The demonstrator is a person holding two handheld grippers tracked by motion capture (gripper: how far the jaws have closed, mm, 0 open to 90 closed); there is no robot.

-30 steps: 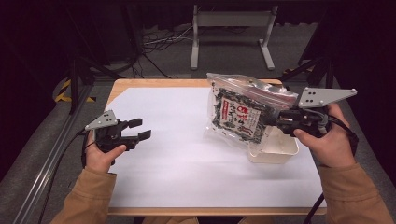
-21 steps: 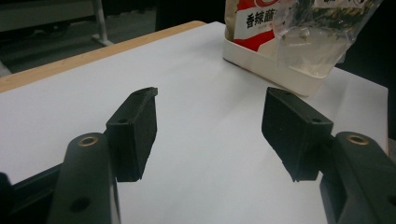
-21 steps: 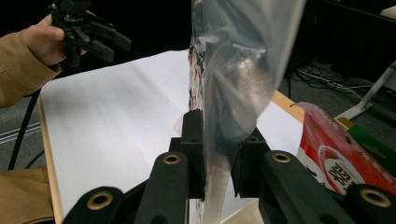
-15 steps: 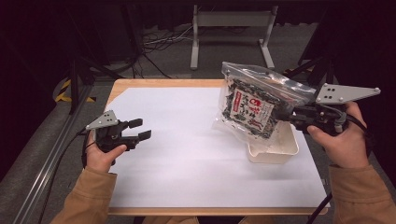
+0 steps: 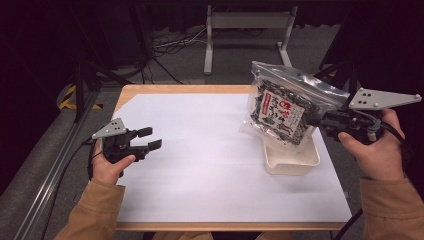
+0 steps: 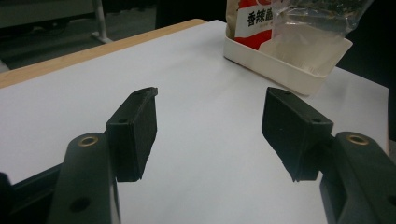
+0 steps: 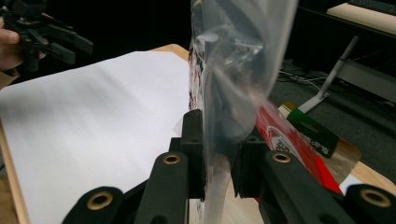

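While left gripper (image 5: pixel 150 138) fingers gape empty, right gripper (image 5: pixel 320 120) fingers pinch crinkly clear plastic bag (image 5: pixel 285 107) over white rectangular tray (image 5: pixel 292 162).

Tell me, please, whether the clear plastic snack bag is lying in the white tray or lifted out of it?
Lifted: the right gripper pinches the clear plastic snack bag above the white tray.

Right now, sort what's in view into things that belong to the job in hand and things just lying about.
In the job:
- clear snack bag, clamped in the right gripper
- white tray under the bag
- left gripper, jaws open, nothing in them

Just lying about:
- white paper sheet covering the table
- metal stand on the floor behind
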